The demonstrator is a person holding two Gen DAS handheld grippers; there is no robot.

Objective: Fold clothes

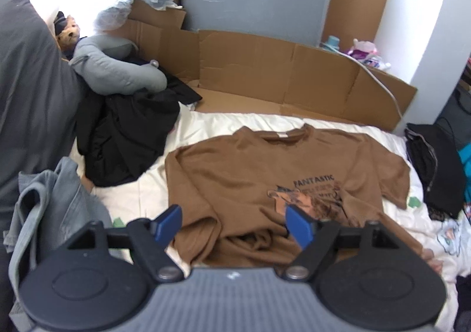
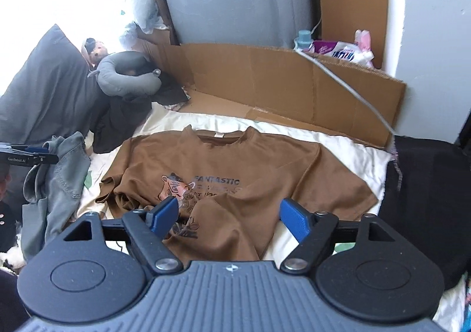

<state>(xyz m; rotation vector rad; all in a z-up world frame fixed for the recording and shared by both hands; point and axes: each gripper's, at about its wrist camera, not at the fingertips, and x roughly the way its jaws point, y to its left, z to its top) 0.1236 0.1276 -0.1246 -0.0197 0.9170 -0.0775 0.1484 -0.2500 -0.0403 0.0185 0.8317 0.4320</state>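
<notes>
A brown T-shirt (image 1: 265,167) with a "FANTASTIC" print lies face up on the white bed sheet (image 1: 206,126), collar at the far side. Its lower part is bunched and folded over near me. My left gripper (image 1: 232,214) hangs above the shirt's near left part, blue pads wide apart and nothing between them. In the right wrist view the same shirt (image 2: 265,161) spreads out below my right gripper (image 2: 229,205), which is open and empty over the crumpled hem. The left gripper (image 2: 35,152) shows side-on at the far left edge there.
A heap of black clothes (image 1: 126,137) and grey-blue denim (image 1: 50,208) lie left of the shirt. A grey neck pillow (image 1: 117,67) and dark pillow (image 1: 29,81) sit behind them. Cardboard (image 1: 265,67) lines the far wall. A black garment (image 2: 426,199) lies at the right.
</notes>
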